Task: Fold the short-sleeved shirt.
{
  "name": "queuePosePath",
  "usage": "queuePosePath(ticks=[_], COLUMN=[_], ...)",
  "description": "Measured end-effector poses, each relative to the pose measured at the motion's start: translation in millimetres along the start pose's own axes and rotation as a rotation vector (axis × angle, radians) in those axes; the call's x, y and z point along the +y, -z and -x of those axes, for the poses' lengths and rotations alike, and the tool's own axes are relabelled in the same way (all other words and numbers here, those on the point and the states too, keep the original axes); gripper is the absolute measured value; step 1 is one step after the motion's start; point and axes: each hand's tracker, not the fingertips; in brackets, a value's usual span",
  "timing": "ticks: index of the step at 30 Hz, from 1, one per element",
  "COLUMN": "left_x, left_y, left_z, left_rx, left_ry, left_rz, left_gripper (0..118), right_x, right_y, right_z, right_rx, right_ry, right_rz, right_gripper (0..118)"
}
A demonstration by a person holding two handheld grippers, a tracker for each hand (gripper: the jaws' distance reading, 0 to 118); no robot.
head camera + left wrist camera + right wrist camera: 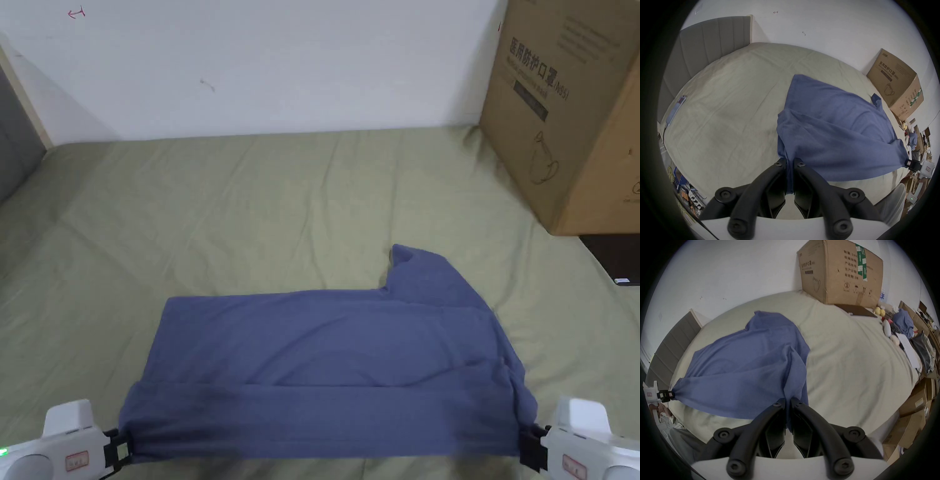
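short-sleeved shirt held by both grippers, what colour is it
Plain blue short-sleeved shirt, no pattern; clearest in the head view.

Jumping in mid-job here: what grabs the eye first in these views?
The blue shirt dominates, spread on the green-sheeted bed with one sleeve poking out toward the far right. Its near edge is pulled taut between the left gripper and the right gripper, each with its jaws shut on a corner. A big cardboard box stands at the far right against the wall.
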Motion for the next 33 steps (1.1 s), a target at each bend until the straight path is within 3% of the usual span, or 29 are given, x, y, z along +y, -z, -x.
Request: queuePosePath(ticks=[8,9,10,11,12,13,14,15,20,22,28,31,33], left_x=[-24,-21,-17,-17,-14,-12,-8,-3,30,41,55,53,53], left_y=[34,33,29,21,15,7,-2,-13,-81,-108,-144,-135,-132], left_z=[2,0,-2,-16,-20,-24,-28,-31,-69,-88,-130,-133,-136], left_rx=[0.051,0.063,0.074,0.088,0.098,0.103,0.098,0.072,-0.024,-0.047,-0.061,-0.069,-0.078], left_ry=[-0.008,-0.012,-0.020,-0.017,-0.005,-0.002,0.004,0.009,0.034,0.060,0.107,0.116,0.120], left_rz=[0.083,0.089,0.094,0.101,0.102,0.088,0.061,0.005,-0.290,-0.424,-0.651,-0.735,-0.743], left_gripper=[9,19,31,54,72,86,98,99,100,100,97,74,29], right_x=[-25,-23,-19,-16,-11,-6,0,8,57,73,97,100,102], right_y=[29,24,19,13,6,2,-8,-20,-81,-113,-149,-151,-149], right_z=[-1,3,7,9,12,10,12,16,40,68,106,117,120], right_rx=[-0.032,-0.041,-0.060,-0.078,-0.093,-0.094,-0.092,-0.077,-0.028,-0.015,-0.025,-0.044,-0.034], right_ry=[0.033,0.016,-0.006,-0.023,-0.037,-0.051,-0.069,-0.085,-0.154,-0.171,-0.221,-0.218,-0.220], right_rz=[0.086,0.073,0.067,0.067,0.049,0.015,-0.026,-0.079,-0.330,-0.437,-0.663,-0.712,-0.725], right_gripper=[8,18,35,65,82,89,89,89,89,89,85,68,32])
